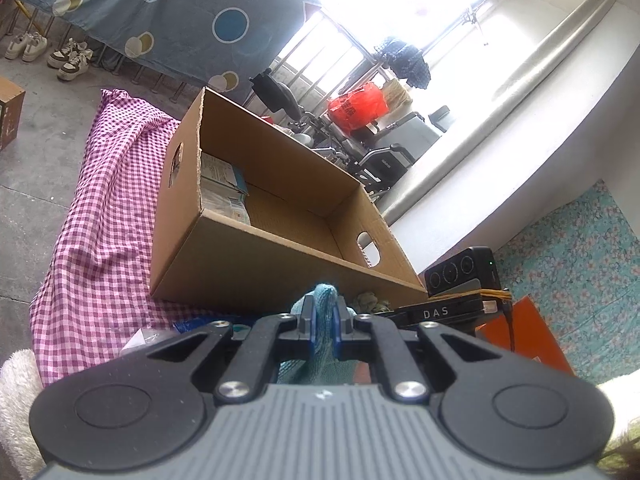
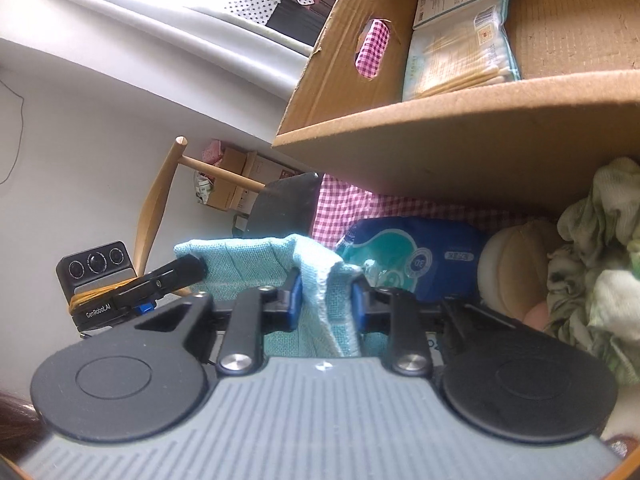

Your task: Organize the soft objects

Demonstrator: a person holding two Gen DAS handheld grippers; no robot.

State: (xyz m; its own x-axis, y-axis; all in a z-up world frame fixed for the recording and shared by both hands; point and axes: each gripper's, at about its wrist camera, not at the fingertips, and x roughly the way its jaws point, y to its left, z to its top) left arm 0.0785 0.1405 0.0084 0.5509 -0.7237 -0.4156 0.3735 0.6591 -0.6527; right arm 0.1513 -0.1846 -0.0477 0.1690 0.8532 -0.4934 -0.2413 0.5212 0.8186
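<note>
Gripping one teal cloth [image 2: 256,256], left tool [image 1: 323,312] and right tool [image 2: 326,300] both pinch it near the cardboard box [image 1: 256,256]

Cardboard box [image 1: 256,248] open-topped, mostly bare inside; packets [image 1: 222,188] fill far-left corner; near wall blocks path.

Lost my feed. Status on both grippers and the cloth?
Left gripper shut on teal cloth. Right gripper pinching same cloth. Cardboard box ahead, open. Nothing blocking.
</note>
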